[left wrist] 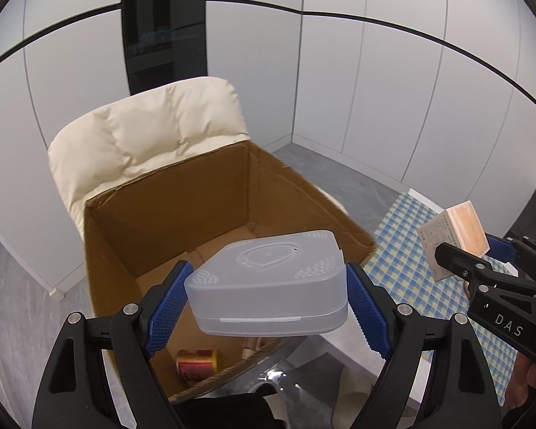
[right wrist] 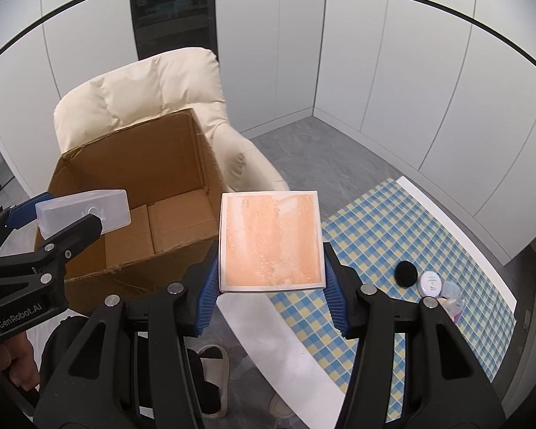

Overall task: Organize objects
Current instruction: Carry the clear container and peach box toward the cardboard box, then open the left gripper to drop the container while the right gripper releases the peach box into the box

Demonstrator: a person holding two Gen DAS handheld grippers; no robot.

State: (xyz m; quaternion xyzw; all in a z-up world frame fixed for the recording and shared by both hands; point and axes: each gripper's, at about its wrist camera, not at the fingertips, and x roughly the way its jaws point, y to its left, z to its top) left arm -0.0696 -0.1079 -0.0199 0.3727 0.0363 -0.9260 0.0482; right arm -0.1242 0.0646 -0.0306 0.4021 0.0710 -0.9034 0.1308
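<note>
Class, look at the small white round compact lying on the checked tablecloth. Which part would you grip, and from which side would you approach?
Grip the white compact across its rim, coming from above. It lies flat on the tablecloth, so only the edge offers opposing faces. Probably set the fingers front and back: the black disc and clear item crowd its sides.

light: bright, even | shadows: soft | edges: fisheye-warped, dark corners | focus: mostly sharp

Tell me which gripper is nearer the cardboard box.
Left. The left gripper holds its plastic case over the cardboard box; the right gripper holds the orange box beside it, over the checkered cloth's edge.
</note>
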